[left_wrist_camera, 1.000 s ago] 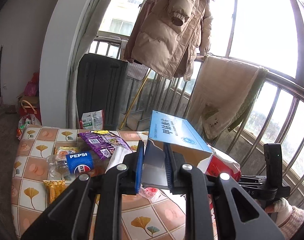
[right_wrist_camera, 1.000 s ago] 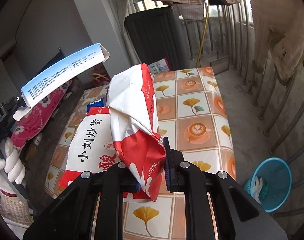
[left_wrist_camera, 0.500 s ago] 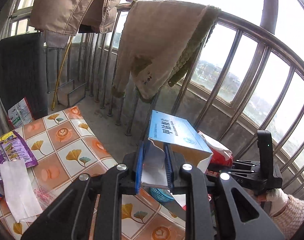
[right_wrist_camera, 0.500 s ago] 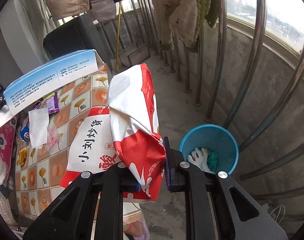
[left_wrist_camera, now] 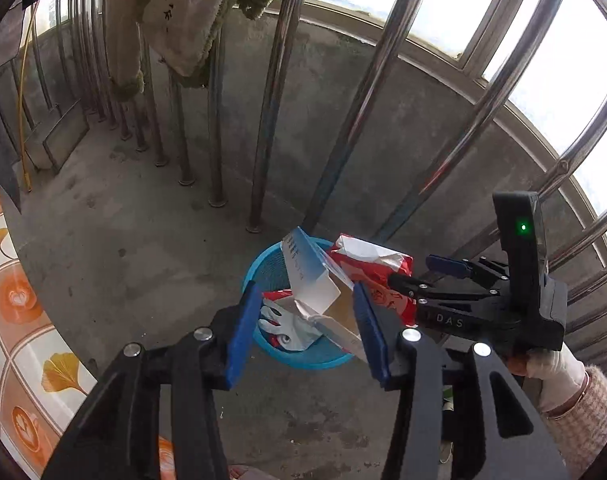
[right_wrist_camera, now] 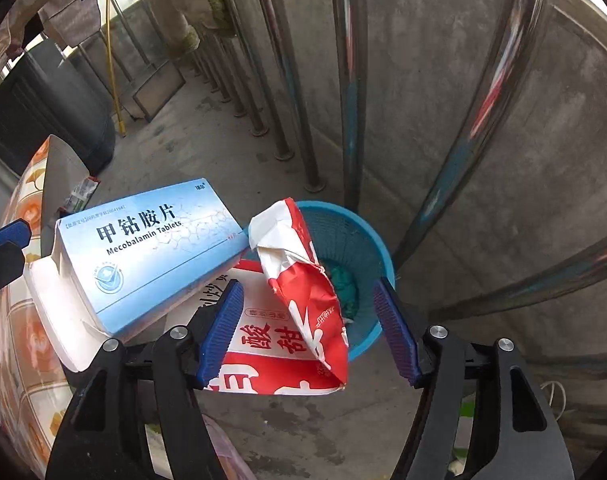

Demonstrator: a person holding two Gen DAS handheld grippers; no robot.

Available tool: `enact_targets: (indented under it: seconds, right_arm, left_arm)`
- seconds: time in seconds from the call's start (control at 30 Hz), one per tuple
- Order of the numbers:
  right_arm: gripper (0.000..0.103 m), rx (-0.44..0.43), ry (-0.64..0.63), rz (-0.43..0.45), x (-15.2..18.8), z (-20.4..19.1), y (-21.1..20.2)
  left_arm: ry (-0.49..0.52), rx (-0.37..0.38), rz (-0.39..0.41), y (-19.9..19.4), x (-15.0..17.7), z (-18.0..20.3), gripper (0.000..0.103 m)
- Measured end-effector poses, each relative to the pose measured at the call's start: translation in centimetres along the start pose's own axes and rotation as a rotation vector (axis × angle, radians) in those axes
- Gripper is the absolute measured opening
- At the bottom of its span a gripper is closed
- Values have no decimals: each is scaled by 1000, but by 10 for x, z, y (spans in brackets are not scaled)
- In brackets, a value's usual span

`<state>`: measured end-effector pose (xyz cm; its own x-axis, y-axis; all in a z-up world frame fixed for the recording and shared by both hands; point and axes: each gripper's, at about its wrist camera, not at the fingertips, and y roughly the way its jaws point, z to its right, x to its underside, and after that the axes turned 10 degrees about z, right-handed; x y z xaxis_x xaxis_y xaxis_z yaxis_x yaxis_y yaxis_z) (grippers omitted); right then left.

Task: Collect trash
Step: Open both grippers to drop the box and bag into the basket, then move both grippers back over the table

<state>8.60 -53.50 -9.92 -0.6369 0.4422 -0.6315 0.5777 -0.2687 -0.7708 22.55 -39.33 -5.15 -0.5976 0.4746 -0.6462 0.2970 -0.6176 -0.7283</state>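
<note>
Blue-and-white cardboard tablet box (right_wrist_camera: 155, 248), flap open, hangs tilted at centre-left of the right wrist view, above the near rim of the round blue plastic mesh waste basket (right_wrist_camera: 367, 240). In the left wrist view the same box sits mid-frame between the spread blue pads of the left gripper (left_wrist_camera: 309, 330); its lower end lies against the right-hand pad, the left-hand pad stands clear of it, so no grip. Those jaws have just been opening, now about half apart, box loose between them.

Crumpled red-and-white foil snack bag (right_wrist_camera: 303, 300) is just beside the box, over the basket mouth. The right gripper (right_wrist_camera: 307, 332) has also just been opening; jaws wide, neither pad pressing the bag, bag between them and apparently dropping.

Basket stands on the grey concrete floor (left_wrist_camera: 123, 240) near the steel railing bars (left_wrist_camera: 271, 120). It already holds a white glove (left_wrist_camera: 279, 324) and some teal scrap.

Judged progress: two pieces at release, not yet settled inside. A corner of the orange-tiled patterned tablecloth (left_wrist_camera: 19, 320) shows at lower left; whether trash is left on it cannot be seen here.
</note>
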Motion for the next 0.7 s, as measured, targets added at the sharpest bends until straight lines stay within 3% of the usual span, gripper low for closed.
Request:
enact_targets:
  seconds: [0.07, 0.2, 0.4, 0.6, 0.67, 0.7]
  right_arm:
    - [66, 41, 29, -31, 3, 12, 15]
    - [66, 6, 74, -1, 9, 19, 5]
    - [66, -21, -60, 96, 3, -19, -39]
    - [86, -145, -220, 347, -18, -83, -127]
    - [96, -200, -279, 456, -23, -112, -155]
    - [96, -227, -306, 506, -23, -127, -169]
  left_arm:
    - [-17, -12, -5, 10, 5, -2, 51]
    - [-28, 3, 29, -9, 11, -10, 59]
    - [-35, 14, 177, -82, 13, -22, 69]
    - [-37, -3, 426, -200, 28, -28, 93]
    - [-35, 2, 512, -239, 41, -33, 98]
    - [-36, -11, 555, -261, 50, -37, 98]
